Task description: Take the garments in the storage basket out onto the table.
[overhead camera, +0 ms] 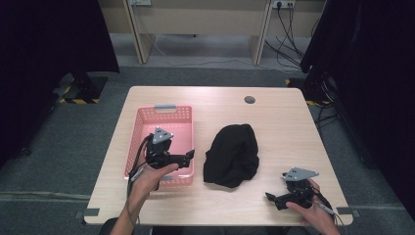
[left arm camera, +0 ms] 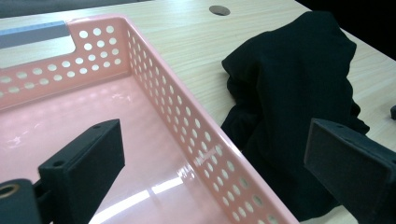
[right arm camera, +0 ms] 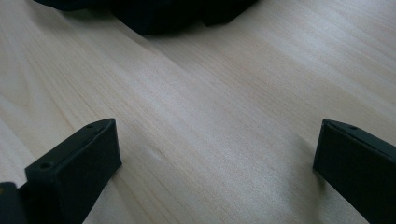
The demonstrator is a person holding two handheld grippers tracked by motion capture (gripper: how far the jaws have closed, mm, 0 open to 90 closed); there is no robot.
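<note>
- Pale wooden table (overhead camera: 274,122) on grey carpet, desks behind
- Crumpled black cloth garment (overhead camera: 232,154) at centre, perforated pink plastic basket (overhead camera: 169,113) at its nine o'clock
- Left gripper (overhead camera: 190,155) over basket, jaws wide apart, empty
- Right gripper (overhead camera: 270,198) at five o'clock, jaws wide apart, empty

one basket (overhead camera: 165,117), one black cloth (overhead camera: 232,154)

High view overhead; gripper views close, low.

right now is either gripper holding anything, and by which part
Nothing is held. The left gripper is open over the pink basket; the right gripper is open over bare table.
</note>
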